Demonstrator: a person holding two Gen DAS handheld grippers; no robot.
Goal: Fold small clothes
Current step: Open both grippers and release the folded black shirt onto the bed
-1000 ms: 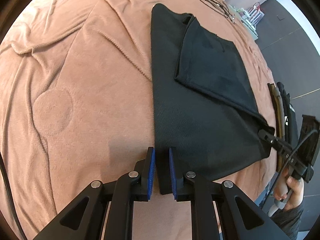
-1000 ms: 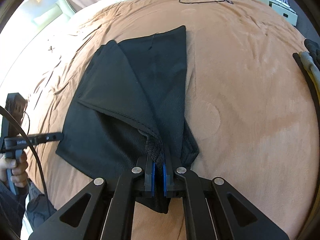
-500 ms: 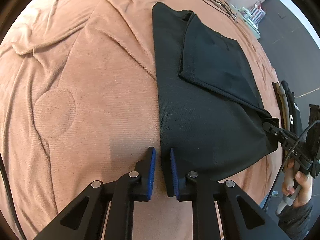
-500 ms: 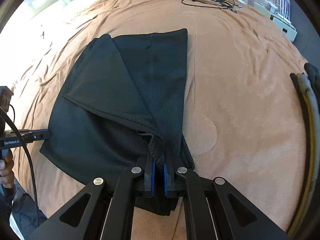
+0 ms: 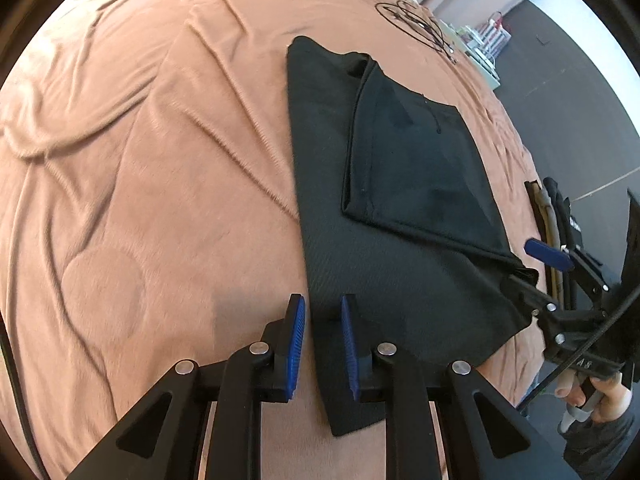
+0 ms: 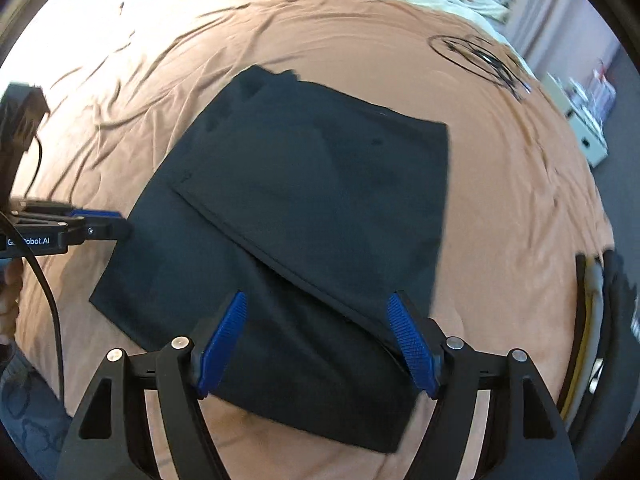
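A black garment (image 5: 384,240) lies flat on the brown bedspread (image 5: 160,160), with one part folded over on top. It also shows in the right wrist view (image 6: 304,208). My left gripper (image 5: 323,344) is partly open, its jaws either side of the garment's near left corner, and it also shows from the side in the right wrist view (image 6: 96,224). My right gripper (image 6: 318,344) is wide open above the garment's near edge, holding nothing. It also shows in the left wrist view (image 5: 536,264) at the garment's right corner.
A coil of black cable (image 6: 480,60) lies on the far part of the bed. A stack of dark folded items (image 6: 604,312) sits at the bed's right edge. A white unit (image 6: 584,120) stands beyond the bed.
My right gripper has opened wide and let go of the garment's corner, which now lies flat. My left gripper's jaws have opened wider at the left corner.
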